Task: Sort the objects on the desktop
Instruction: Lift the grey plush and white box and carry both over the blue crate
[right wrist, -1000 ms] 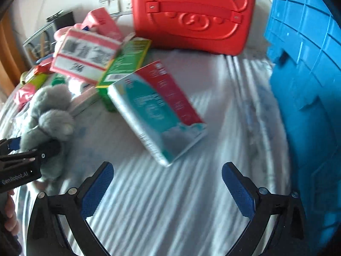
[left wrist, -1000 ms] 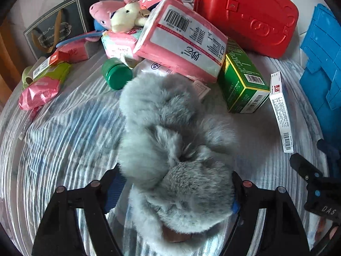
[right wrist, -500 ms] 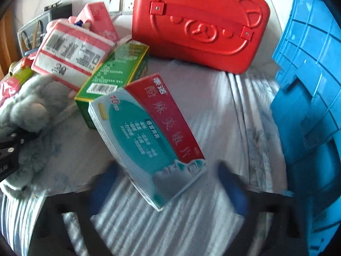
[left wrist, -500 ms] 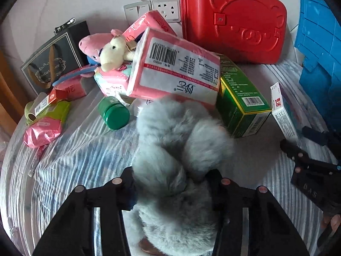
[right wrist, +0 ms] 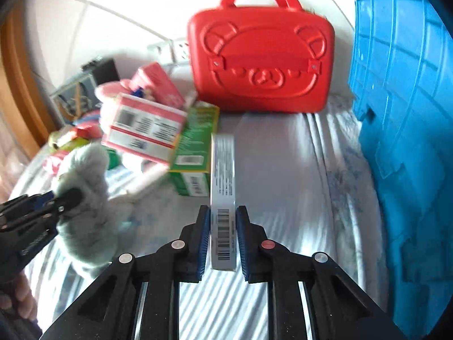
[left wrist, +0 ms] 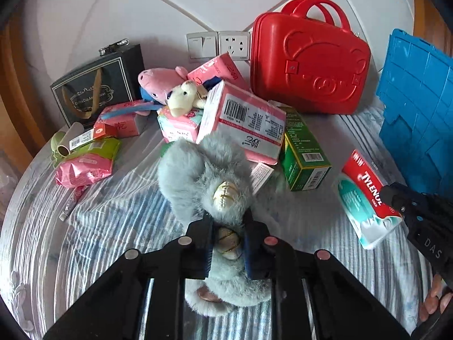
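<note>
on a surface covered by a blue-and-white striped cloth (left wrist: 113,226) under a clear, glossy plastic sheet, the clutter sits against a white tiled wall (left wrist: 170,8) with a switch and socket plate (left wrist: 219,44). a wooden frame (left wrist: 11,85) edges the left side. at the back stands a hard, moulded red case (left wrist: 308,65) with a bear face pressed into its shell and two loop handles; to the right leans a ribbed blue plastic crate (left wrist: 419,107).

the left gripper (left wrist: 228,243) is closing its jaws on a fluffy grey plush toy (left wrist: 198,175), its blue pads pinching the fur near a stitched cream patch, the toy hanging soft and shapeless above the cloth. the right gripper (right wrist: 222,238) is clamped tight on a flat tylenol box (right wrist: 223,198), held edge-on so its barcoded side faces the camera; from the left wrist view its red and teal printed face shows, near the crate.

behind the plush lie a pink wrapped tissue pack (left wrist: 246,121), a green carton (left wrist: 303,153), a pink pig toy (left wrist: 161,80) with a small cream plush (left wrist: 182,97), a dark paper gift bag (left wrist: 96,87) with ribbon handles, and crinkled pink and green sachets (left wrist: 85,161).
</note>
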Available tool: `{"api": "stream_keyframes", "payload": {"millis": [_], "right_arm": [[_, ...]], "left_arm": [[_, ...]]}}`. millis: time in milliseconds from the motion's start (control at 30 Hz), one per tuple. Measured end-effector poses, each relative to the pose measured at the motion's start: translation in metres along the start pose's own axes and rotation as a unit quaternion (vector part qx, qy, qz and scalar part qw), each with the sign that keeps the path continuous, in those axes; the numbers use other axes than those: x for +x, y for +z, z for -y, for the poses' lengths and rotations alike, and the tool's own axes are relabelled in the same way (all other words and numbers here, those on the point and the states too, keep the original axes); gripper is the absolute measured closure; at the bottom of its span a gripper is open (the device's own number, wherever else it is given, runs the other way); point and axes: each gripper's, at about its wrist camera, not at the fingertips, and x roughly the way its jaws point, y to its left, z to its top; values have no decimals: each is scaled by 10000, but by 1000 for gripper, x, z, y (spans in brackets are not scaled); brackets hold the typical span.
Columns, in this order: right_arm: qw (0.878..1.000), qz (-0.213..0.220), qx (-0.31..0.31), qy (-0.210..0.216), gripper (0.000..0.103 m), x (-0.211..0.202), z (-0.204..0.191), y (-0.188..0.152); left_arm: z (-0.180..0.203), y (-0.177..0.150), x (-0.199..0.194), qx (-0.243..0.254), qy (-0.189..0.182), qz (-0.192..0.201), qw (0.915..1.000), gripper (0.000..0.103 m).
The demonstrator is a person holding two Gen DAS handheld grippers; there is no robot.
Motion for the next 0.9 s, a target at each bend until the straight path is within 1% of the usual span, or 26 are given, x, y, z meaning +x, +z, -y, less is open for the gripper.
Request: {"api": "stream_keyframes", "payload": {"millis": [100, 267, 367, 433, 600, 733, 900], "right_arm": [[9999, 82, -89, 98, 84, -17, -12, -1], [9995, 47, -92, 288, 84, -40, -23, -7], [9993, 110, -186, 320, 84, -51, -30, -8], [9988, 244, -227, 346, 84, -61, -34, -6], [9960, 791, -308, 283, 84, -107, -40, 7], [9897, 1401, -268, 136, 84, -162, -42, 17], [9701, 2388, -325, -301, 84, -251, -37, 26]], "left_arm": [[-8, 0, -17, -98, -58, 72, 9999, 87], [-21, -8, -39, -220, -56, 130, 9997, 88], [-21, -8, -53, -203, -34, 243, 9995, 88], [-19, -6, -65, -171, -46, 388, 9991, 88], [-8, 7, -110, -70, -126, 943, 9954, 88], [4, 22, -157, 76, -266, 1520, 9880, 88], [38, 40, -214, 318, -589, 2211, 9729, 88]]}}
